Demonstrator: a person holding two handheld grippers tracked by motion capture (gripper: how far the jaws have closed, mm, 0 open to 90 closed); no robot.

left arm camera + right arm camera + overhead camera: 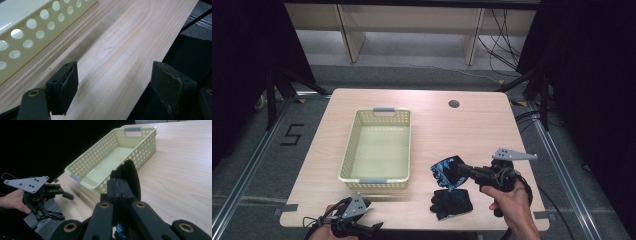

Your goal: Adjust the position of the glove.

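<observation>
My right gripper is shut on a black and blue glove and holds it above the table, just right of the basket's near corner. In the right gripper view the jaws pinch the glove, which stands up edge-on. A second black glove lies flat on the table below the held one. A pale yellow perforated basket stands left of centre with nothing in it. My left gripper rests open at the table's near left edge, its jaws wide apart over bare wood.
The wooden table has a round cable hole at the back right. The basket wall runs close by the left gripper. The right gripper view shows the basket ahead and the left gripper beyond it at the table edge.
</observation>
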